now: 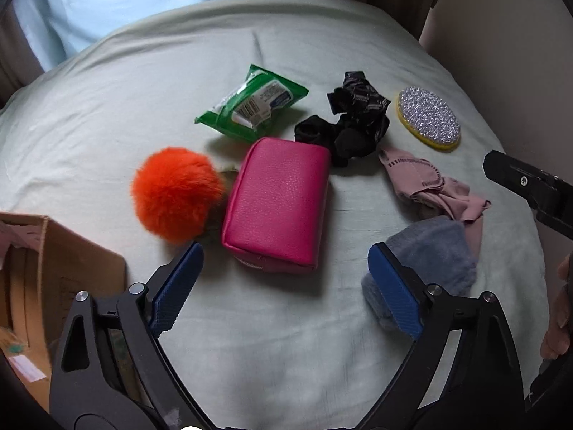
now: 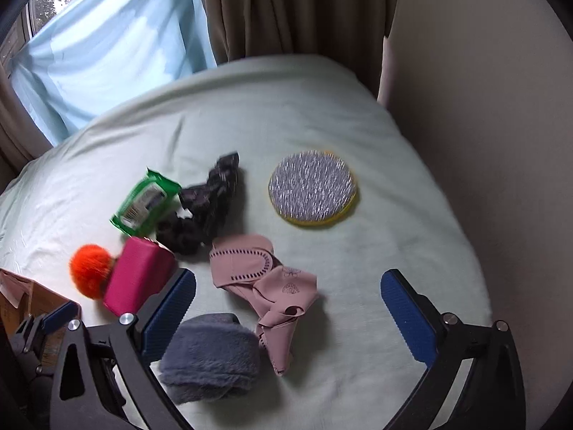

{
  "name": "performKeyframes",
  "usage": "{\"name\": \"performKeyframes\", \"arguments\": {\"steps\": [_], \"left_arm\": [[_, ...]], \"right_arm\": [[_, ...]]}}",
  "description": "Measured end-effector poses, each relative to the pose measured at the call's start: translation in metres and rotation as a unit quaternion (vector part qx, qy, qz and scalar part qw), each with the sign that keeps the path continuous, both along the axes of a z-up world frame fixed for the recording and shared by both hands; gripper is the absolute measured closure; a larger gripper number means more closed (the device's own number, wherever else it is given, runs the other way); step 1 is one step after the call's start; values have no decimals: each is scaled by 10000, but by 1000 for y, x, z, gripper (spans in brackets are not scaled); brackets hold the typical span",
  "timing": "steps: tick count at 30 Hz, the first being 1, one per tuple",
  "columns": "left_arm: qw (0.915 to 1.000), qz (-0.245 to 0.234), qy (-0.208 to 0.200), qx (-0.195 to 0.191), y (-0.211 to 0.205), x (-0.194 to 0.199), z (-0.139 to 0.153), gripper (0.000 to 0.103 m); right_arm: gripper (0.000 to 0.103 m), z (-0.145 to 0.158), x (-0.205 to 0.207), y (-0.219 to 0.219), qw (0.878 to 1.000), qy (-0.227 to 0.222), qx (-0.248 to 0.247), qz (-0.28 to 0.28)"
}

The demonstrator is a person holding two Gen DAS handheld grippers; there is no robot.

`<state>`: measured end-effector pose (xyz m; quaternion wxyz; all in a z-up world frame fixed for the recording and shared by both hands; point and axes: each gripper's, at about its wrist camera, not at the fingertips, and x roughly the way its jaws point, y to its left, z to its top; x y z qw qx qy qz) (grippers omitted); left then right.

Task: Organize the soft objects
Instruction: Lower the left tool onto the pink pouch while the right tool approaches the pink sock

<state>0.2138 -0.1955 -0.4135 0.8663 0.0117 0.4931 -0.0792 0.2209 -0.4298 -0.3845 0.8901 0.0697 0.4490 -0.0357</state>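
Soft items lie on a pale green bed sheet (image 1: 143, 89). A pink pouch (image 1: 277, 202) lies just ahead of my open, empty left gripper (image 1: 286, 254). An orange pompom (image 1: 177, 193) sits left of the pouch. A grey fuzzy cloth (image 1: 433, 254) lies by the left gripper's right finger. My right gripper (image 2: 288, 286) is open and empty above a pink fabric piece (image 2: 265, 286), with the grey fuzzy cloth (image 2: 213, 354) near its left finger. A black fabric bundle (image 2: 204, 208) lies beyond.
A green wipes pack (image 1: 252, 105) and a round sparkly sponge with a yellow base (image 2: 311, 188) lie farther back. An open cardboard box (image 1: 43, 272) stands at the left edge. Curtains (image 2: 286, 7) and a wall (image 2: 483, 107) border the bed.
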Motion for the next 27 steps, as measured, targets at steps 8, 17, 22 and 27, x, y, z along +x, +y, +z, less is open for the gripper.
{"name": "performKeyframes", "arguments": {"steps": [8, 17, 22, 27], "left_arm": [[9996, -86, 107, 235, -11, 26, -42, 19], [9984, -296, -68, 481, -24, 48, -48, 19], [9968, -563, -27, 567, -30, 67, -54, 19], [9950, -806, 37, 596, -41, 86, -63, 20]], "right_arm": [[0, -44, 23, 4, 9992, 346, 42, 208], [8, -69, 49, 7, 9977, 583, 110, 313], [17, -74, 55, 8, 9969, 661, 160, 384], [35, -80, 60, 16, 9951, 750, 237, 605]]}}
